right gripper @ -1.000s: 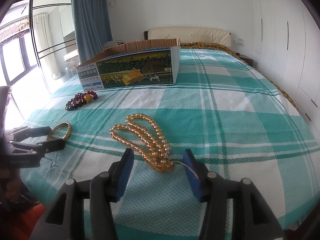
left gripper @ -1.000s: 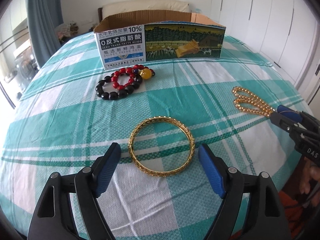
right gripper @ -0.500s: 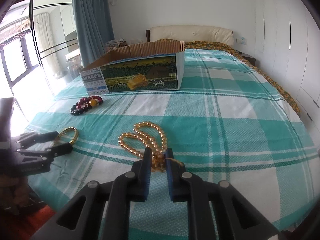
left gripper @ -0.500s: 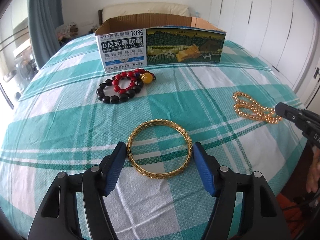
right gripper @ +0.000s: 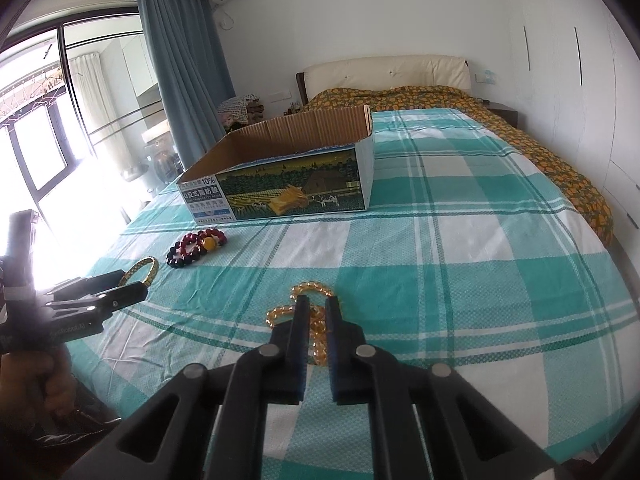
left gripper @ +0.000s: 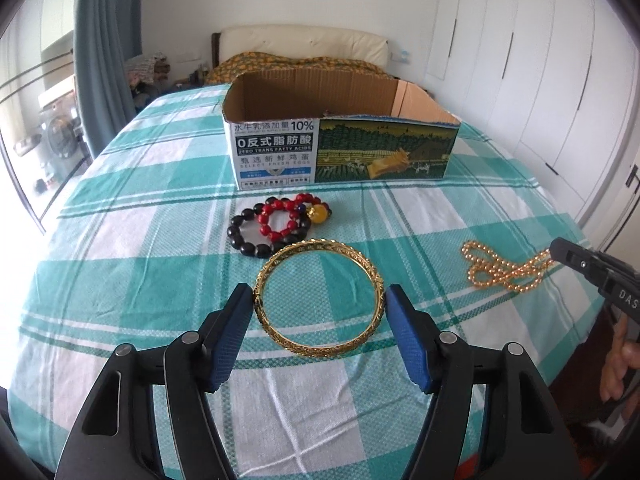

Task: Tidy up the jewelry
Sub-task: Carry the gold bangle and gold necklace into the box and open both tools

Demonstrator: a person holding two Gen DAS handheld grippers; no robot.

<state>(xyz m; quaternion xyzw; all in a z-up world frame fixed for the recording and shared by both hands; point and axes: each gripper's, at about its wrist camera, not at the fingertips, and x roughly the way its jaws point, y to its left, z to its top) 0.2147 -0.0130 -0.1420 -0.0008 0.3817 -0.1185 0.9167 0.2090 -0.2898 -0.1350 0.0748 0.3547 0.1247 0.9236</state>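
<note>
My left gripper (left gripper: 320,300) is shut on a gold bangle (left gripper: 318,350), its blue pads (left gripper: 236,320) touching both sides, and holds it above the checked bed cover. My right gripper (right gripper: 318,306) is shut on an amber bead necklace (right gripper: 312,290), which hangs from it and trails on the cover; the necklace also shows in the left wrist view (left gripper: 500,270). An open cardboard box (left gripper: 344,152) stands further up the bed. A red bead bracelet (left gripper: 280,216) and a black bead bracelet (left gripper: 256,240) lie in front of it.
The bed cover (right gripper: 480,264) is teal and white check. An orange-patterned quilt (right gripper: 560,168) lies at the far right by the headboard. White wardrobes (left gripper: 540,60) line the right side; a window and blue curtain (right gripper: 180,60) are on the left.
My left gripper closed on the bangle and lifted it. My right gripper closed on the necklace and raised it. Both cameras now sit higher, showing the inside of the box.
</note>
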